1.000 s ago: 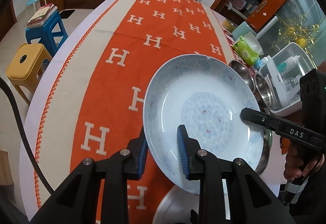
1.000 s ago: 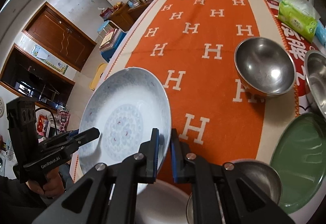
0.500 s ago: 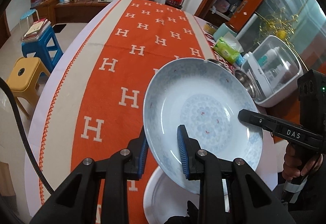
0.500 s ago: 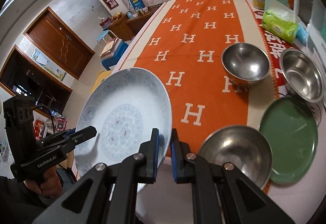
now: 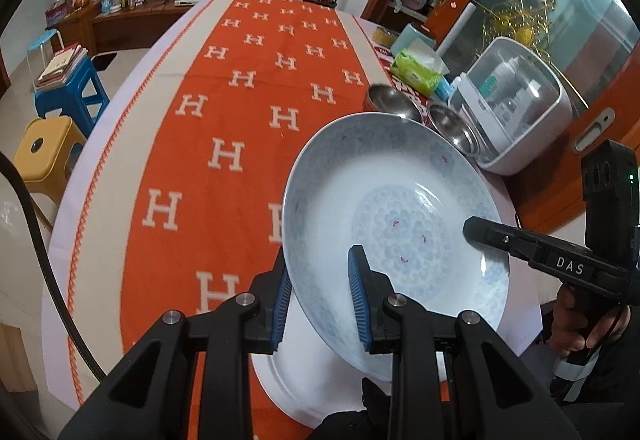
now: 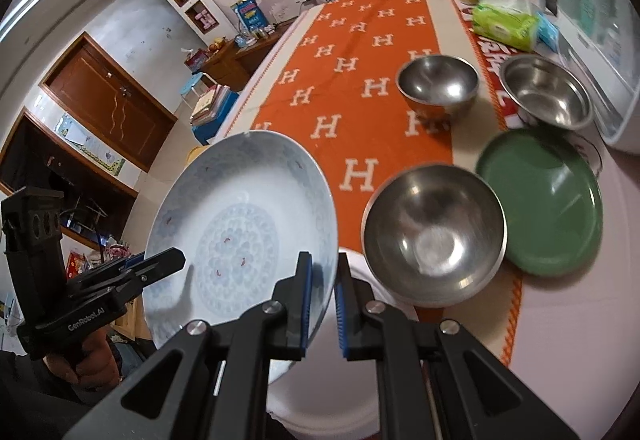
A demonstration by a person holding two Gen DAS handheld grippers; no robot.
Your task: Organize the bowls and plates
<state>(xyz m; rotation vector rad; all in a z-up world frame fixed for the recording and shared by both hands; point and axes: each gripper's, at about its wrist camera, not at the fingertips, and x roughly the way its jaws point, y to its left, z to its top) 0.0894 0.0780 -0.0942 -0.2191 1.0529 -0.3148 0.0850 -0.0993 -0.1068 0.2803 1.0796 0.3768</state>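
Observation:
A white deep plate with a pale blue pattern (image 5: pixel 400 208) (image 6: pixel 240 224) hangs tilted above the near end of the table, held by both grippers. My left gripper (image 5: pixel 320 296) is shut on its left rim, one pad inside the plate and one behind. My right gripper (image 6: pixel 323 300) is shut on the opposite rim. Under the held plate a plain white plate (image 5: pixel 296 384) (image 6: pixel 320 392) lies on the table. To the right stand three steel bowls (image 6: pixel 434 236) (image 6: pixel 438 84) (image 6: pixel 546 92) and a green plate (image 6: pixel 540 200).
An orange cloth with white H marks (image 5: pixel 240 112) covers the long table. A green tissue pack (image 6: pixel 504 24) and a white lidded container (image 5: pixel 516 104) stand along the right edge. Blue and yellow stools (image 5: pixel 52 120) stand on the floor to the left.
Both grippers have carried the patterned plate up and back toward the table's near end. The white plate beneath, the nearest steel bowl and the green plate have come into view.

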